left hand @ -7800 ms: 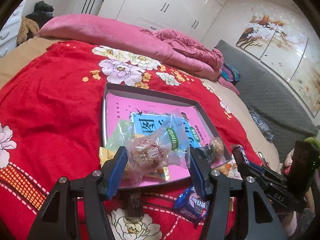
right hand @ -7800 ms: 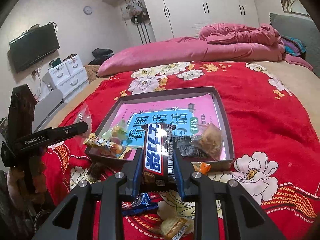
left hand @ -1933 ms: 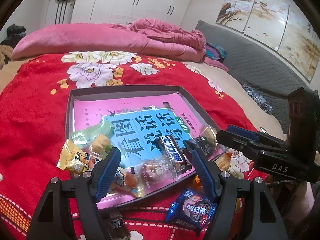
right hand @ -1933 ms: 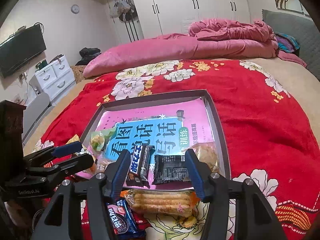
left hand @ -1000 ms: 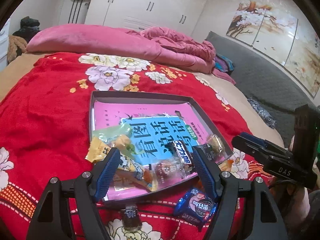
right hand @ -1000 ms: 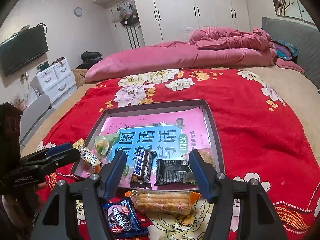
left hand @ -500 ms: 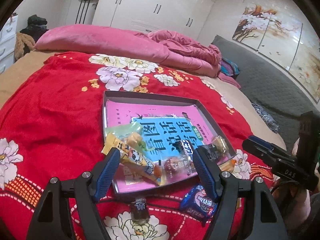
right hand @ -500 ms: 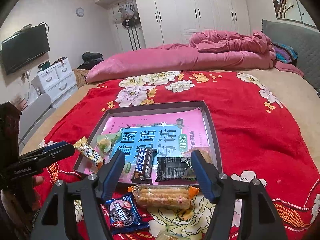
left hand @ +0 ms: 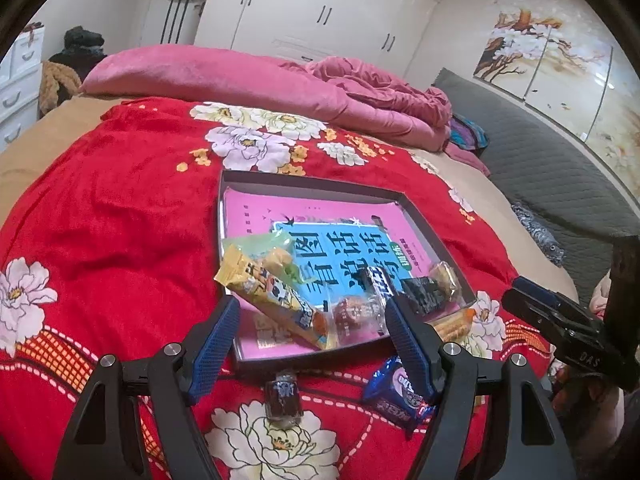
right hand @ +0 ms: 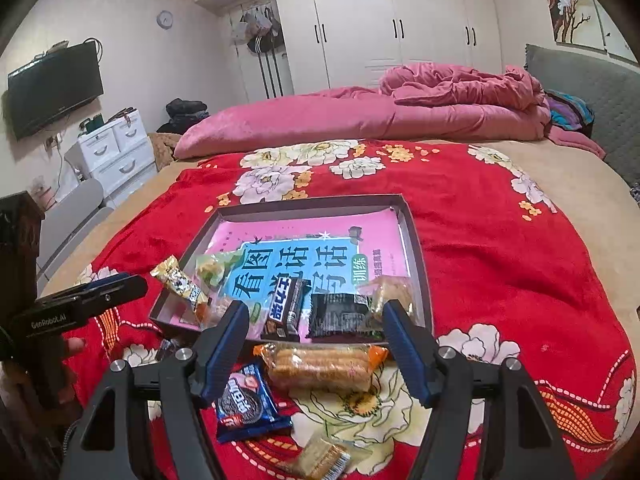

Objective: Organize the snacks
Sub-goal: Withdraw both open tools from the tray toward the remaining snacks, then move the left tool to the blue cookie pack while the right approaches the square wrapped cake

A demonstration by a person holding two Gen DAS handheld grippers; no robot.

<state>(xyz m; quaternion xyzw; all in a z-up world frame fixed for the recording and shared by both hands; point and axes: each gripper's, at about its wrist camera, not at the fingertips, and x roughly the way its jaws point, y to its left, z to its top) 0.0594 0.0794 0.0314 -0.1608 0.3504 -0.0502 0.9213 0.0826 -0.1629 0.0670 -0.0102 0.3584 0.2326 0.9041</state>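
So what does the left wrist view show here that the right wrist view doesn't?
Only the left wrist view: the wall painting and most of the small dark candy on the blanket in front of the tray.
Only the right wrist view: the TV, clock, white drawers and a tan cracker pack at the near edge.
Both: the tray with its snacks, the Oreo pack, the orange biscuit pack, and each view's own gripper standing open, holding nothing.
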